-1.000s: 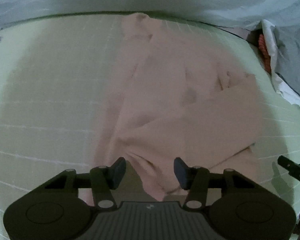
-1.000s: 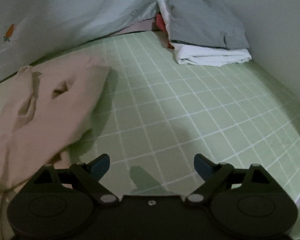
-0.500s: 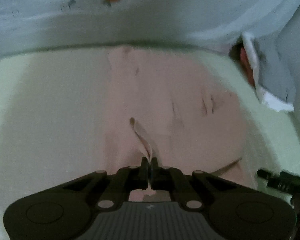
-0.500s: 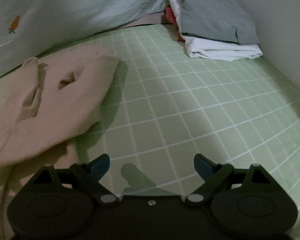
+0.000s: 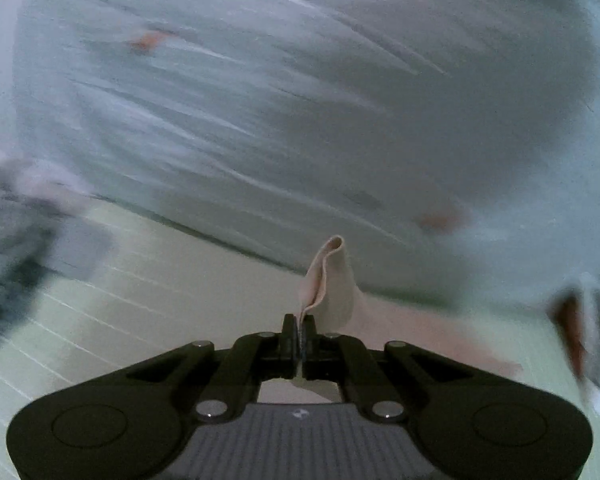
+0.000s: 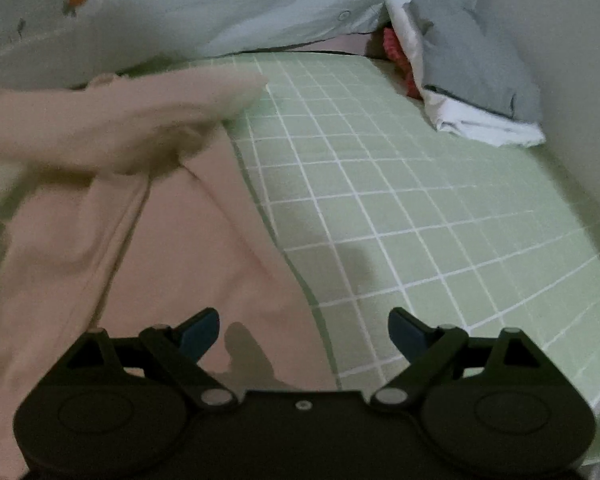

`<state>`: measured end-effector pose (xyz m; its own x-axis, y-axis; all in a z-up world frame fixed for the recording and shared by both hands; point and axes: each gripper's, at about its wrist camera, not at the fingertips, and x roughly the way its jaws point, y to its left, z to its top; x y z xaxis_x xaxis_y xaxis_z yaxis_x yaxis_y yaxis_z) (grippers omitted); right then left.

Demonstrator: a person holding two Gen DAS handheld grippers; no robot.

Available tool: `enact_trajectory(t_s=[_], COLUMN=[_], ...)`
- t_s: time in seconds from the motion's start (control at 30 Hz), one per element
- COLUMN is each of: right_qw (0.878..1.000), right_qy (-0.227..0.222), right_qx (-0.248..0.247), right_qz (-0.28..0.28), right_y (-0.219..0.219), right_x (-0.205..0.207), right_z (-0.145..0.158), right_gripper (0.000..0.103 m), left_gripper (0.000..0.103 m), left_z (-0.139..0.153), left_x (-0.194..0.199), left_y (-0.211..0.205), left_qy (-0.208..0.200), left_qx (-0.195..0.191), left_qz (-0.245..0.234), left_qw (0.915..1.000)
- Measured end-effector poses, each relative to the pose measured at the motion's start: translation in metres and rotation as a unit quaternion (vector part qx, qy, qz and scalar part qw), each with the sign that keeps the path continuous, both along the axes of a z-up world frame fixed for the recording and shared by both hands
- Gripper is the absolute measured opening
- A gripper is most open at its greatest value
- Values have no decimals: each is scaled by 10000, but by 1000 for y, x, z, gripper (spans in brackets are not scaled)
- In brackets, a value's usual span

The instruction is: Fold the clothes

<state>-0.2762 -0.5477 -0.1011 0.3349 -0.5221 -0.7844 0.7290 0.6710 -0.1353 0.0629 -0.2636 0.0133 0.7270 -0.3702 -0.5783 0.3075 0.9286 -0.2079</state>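
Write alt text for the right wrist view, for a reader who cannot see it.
The open right claw hangs over the near edge of a pale pink garment spread on a green grid-patterned sheet, nothing between its fingers. The garment's far part is motion-blurred. In the far right corner against the wall lies a folded stack, grey garment on top of a white one.
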Motion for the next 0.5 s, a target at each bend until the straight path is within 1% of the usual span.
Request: enact_trajectory(t_s=[0.03, 0.07, 0.1, 0.13, 0.17, 0.2, 0.23, 0.27, 0.3, 0.37, 0.5], right_qw=[10000, 9999, 9999, 9998, 9997, 9997, 9996, 9995, 9995, 9995, 9993], right_qy=[-18, -44, -49, -51, -37, -7, 24, 56, 70, 101, 260], right_qx=[-16, -26, -36, -47, -51, -51, -51, -51, -55, -72, -91], right_qz=[-54, -108, -145, -180, -215, -242, -268, -294, -301, -305, -232], right_y=[3, 6, 8, 10, 12, 13, 14, 16, 17, 21, 26], right_x=[3, 6, 8, 11, 12, 13, 13, 13, 12, 9, 3], right_z=[1, 2, 2, 1, 1, 1, 1, 1, 2, 2, 0], right_gripper=[92, 92, 92, 92, 92, 92, 92, 92, 92, 92, 84], left_gripper=[2, 5, 6, 12, 26, 36, 49, 55, 58, 66, 67], left_z=[-2, -8, -14, -19, -24, -28, -31, -32, -34, -40, -57], left_x=[14, 28, 38, 42, 46, 48, 44, 38, 31, 12, -31], left_y=[12, 19, 25, 29, 32, 34, 35, 36, 37, 36, 41], left_qy=[9, 66, 150, 244, 337, 430, 494, 509, 531, 623, 1063], left_qx=[57, 224, 395, 471, 546, 580, 546, 510, 493, 521, 525], left_qz=[295, 498, 608, 644, 680, 671, 593, 526, 452, 304, 132], left_qw=[9995, 9985, 9973, 9965, 9956, 9951, 9955, 9960, 9963, 9962, 9929])
